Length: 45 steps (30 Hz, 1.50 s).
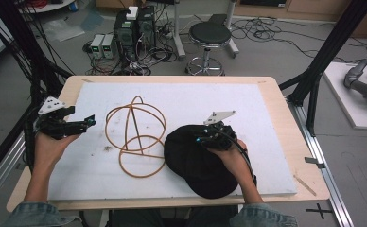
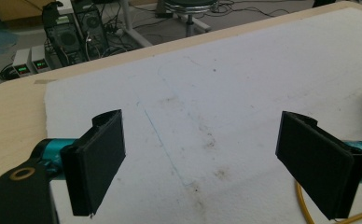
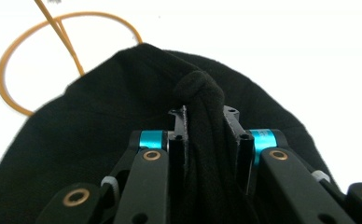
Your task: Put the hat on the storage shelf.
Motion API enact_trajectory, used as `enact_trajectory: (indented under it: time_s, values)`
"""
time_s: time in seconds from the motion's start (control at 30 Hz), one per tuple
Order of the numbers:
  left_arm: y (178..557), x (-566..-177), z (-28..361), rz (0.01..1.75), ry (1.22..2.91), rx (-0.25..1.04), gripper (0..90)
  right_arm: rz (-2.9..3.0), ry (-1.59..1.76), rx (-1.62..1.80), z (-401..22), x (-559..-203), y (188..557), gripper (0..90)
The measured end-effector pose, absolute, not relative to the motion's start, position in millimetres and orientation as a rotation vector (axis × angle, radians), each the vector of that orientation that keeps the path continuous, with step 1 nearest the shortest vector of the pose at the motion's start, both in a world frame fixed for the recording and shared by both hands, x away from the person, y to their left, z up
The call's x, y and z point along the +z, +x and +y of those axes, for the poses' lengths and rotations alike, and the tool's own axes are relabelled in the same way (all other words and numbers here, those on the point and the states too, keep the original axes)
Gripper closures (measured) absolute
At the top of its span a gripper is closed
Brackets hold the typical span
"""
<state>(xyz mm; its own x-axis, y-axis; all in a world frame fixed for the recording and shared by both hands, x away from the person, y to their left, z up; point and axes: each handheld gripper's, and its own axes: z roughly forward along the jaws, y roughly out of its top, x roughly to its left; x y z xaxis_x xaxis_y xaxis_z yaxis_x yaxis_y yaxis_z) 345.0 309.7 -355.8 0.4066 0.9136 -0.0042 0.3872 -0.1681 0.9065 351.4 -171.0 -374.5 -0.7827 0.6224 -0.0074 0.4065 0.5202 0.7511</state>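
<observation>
A black cap [image 1: 198, 161] lies on the white foam board [image 1: 181, 101] at the front right. My right gripper [image 1: 205, 137] sits on its top and is shut on a pinched fold of the cap's fabric [image 3: 202, 98]. Left of the cap stands an orange wire stand [image 1: 135, 135] made of hoops and a thin upright rod; one hoop [image 3: 25, 51] lies behind the cap. My left gripper [image 1: 84, 123] hovers over the board's left edge, open, with bare stained foam between its pads [image 2: 97, 158].
The board covers a wooden table [image 1: 285, 123]. Behind the table are a black stool [image 1: 210, 35], computer boxes [image 1: 134, 28] and cables on the floor. Black frame posts [image 1: 323, 56] stand at both sides. A grey robot arm [image 1: 363, 80] lies at far right.
</observation>
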Motion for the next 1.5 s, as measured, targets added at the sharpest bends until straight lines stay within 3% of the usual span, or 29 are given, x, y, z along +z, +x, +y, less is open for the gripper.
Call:
enact_trajectory:
  time_s: [0.97,1.5]
  values:
    - [341,-350,323,1.144,1.704,0.723,16.0,2.228,0.819,1.305,-208,-314,338,78.1]
    - [338,-345,328,1.142,1.683,0.735,16.0,2.114,0.741,1.411,-224,-243,342,78.0]
